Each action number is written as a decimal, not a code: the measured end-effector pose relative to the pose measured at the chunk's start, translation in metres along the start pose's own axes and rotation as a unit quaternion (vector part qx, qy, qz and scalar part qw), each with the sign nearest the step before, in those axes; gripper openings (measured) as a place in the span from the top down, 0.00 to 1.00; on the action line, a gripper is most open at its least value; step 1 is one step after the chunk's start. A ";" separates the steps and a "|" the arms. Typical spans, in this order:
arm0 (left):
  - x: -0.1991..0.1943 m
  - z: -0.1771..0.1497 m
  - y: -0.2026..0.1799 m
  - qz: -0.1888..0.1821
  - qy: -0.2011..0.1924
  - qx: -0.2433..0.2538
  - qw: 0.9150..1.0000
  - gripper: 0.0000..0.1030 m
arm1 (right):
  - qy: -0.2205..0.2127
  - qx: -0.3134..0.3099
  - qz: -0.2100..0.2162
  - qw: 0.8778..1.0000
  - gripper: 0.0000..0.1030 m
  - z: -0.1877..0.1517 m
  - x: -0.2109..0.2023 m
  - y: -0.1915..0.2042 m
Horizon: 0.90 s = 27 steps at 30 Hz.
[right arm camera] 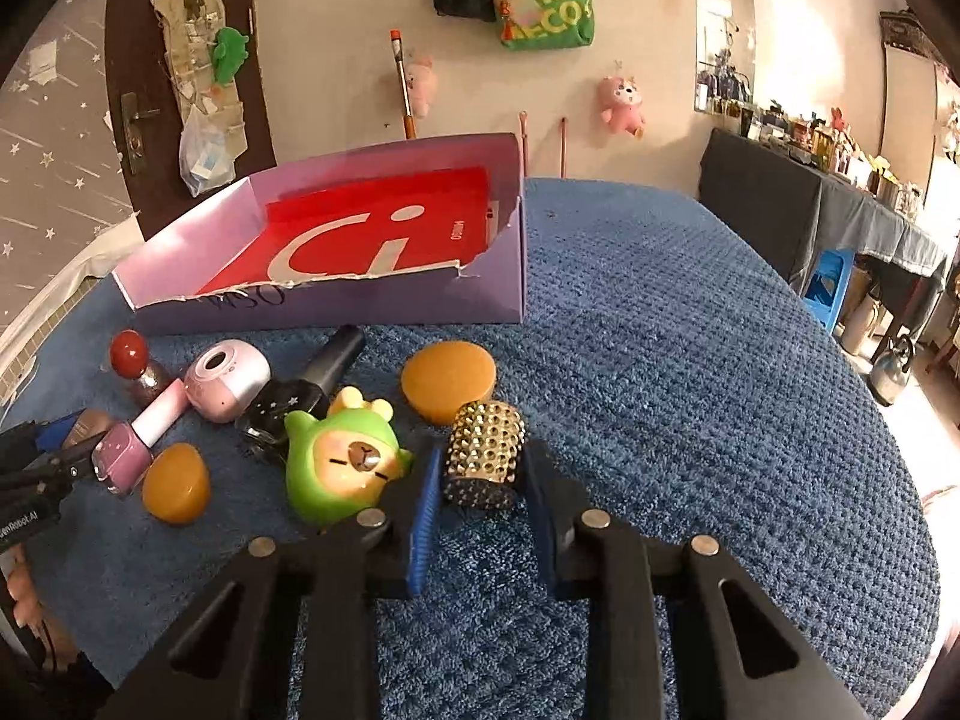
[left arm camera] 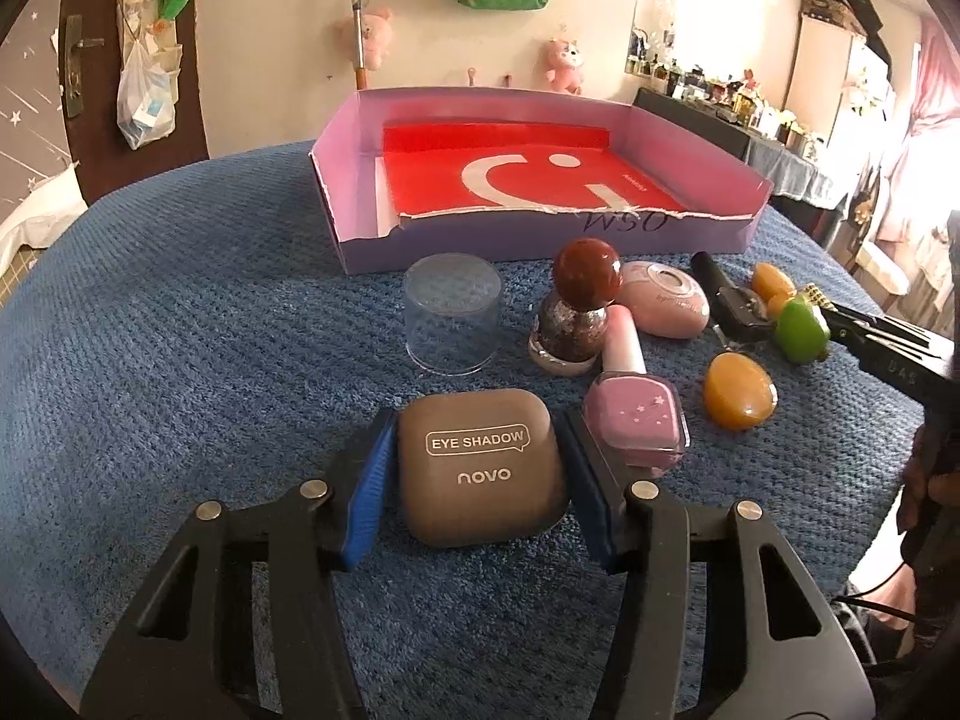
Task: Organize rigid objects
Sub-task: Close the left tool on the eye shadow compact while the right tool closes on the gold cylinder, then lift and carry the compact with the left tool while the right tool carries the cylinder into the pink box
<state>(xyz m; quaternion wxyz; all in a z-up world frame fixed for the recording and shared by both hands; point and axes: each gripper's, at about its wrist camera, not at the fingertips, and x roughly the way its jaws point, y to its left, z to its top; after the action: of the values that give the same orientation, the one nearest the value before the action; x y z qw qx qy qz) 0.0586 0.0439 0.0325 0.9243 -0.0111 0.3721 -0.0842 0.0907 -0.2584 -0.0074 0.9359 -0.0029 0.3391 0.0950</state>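
Room: cream wall hung with pink plush toys [left arm camera: 564, 65] and a green bag [right arm camera: 549, 3]; dark door on the left, cluttered shelves along the right.
Surface: blue textured cloth [left arm camera: 198, 324] over a rounded table.
Box: open lilac cardboard tray [left arm camera: 690, 234] at the far side, its near wall torn, a red sheet lying inside.
Left gripper [left arm camera: 480, 474]: jaws partly closed around a brown eye shadow case [left arm camera: 480, 468] that lies flat on the cloth; both blue pads sit right against its sides.
Right gripper [right arm camera: 480, 492]: jaws clamped on a gold studded cylinder [right arm camera: 485, 459], which stands on the cloth between the pads.
Clutter near the left gripper: pink nail polish bottle [left arm camera: 633, 420] lying just right of the case, clear plastic cup [left arm camera: 453, 312] upside down behind it.
Clutter near the right gripper: green figurine [right arm camera: 342, 465] touching the left finger, amber disc [right arm camera: 449, 381] just behind the cylinder.
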 end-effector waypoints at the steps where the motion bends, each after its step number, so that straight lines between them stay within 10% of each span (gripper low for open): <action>1: -0.002 0.001 0.000 -0.003 -0.002 0.000 1.000 0.51 | -0.005 -0.001 -0.003 1.000 0.74 0.000 -0.002 0.000; 16: -0.003 0.102 -0.017 -0.029 -0.041 0.070 0.996 0.51 | -0.058 -0.044 0.048 0.996 0.74 0.076 -0.013 0.022; 27: 0.083 0.146 -0.013 0.003 0.069 0.103 0.992 0.51 | 0.068 -0.113 0.041 0.990 0.74 0.144 0.072 0.039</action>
<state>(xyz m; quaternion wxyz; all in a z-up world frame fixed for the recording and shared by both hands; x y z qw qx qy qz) 0.2157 0.0110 0.0823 0.8930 0.0910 0.4241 -0.1202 0.2293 -0.1974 0.0601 0.8999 -0.1009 0.3888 0.1700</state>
